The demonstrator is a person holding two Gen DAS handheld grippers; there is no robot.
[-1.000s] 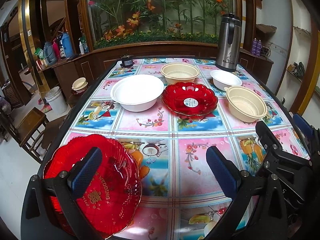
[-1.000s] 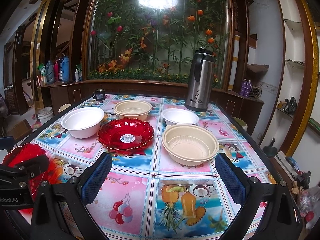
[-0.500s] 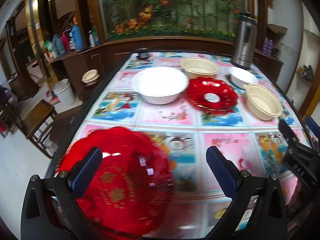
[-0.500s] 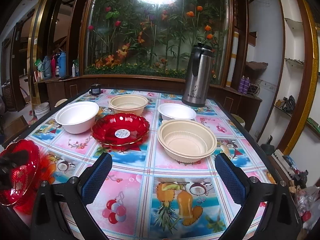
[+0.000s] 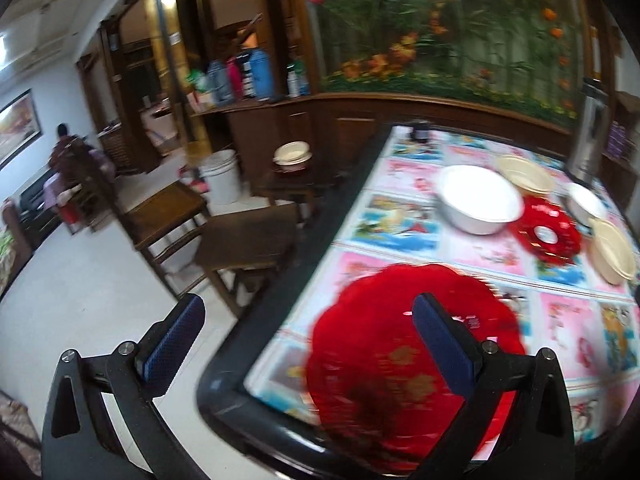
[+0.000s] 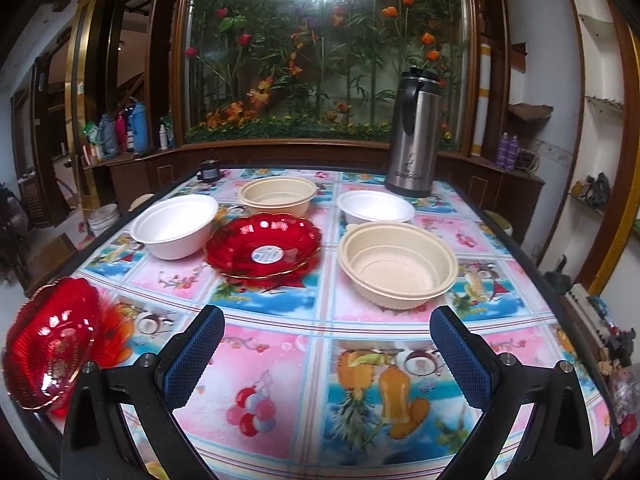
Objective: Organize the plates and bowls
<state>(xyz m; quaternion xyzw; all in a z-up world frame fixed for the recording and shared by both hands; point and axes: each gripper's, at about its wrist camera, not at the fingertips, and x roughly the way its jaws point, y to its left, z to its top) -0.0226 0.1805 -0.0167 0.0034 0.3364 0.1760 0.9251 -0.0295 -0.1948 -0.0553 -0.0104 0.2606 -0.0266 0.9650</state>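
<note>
Both hand-held grippers are released, with their jaws wide apart and nothing between them. The left hand-held gripper (image 5: 308,332) is above the near left corner of the tabletop (image 6: 360,360), where a red plate (image 6: 50,340) stands tilted. A second red plate (image 6: 264,246) lies between the white bowl (image 6: 174,226) and the beige bowl (image 6: 396,264). The right hand-held gripper (image 6: 326,354) hangs over the near edge.

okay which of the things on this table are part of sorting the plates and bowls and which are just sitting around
Part of the job:
red plates, near corner and centre
white bowls
beige bowls

Just lying about:
steel thermos
small dark jar
bottles on the ledge
</note>
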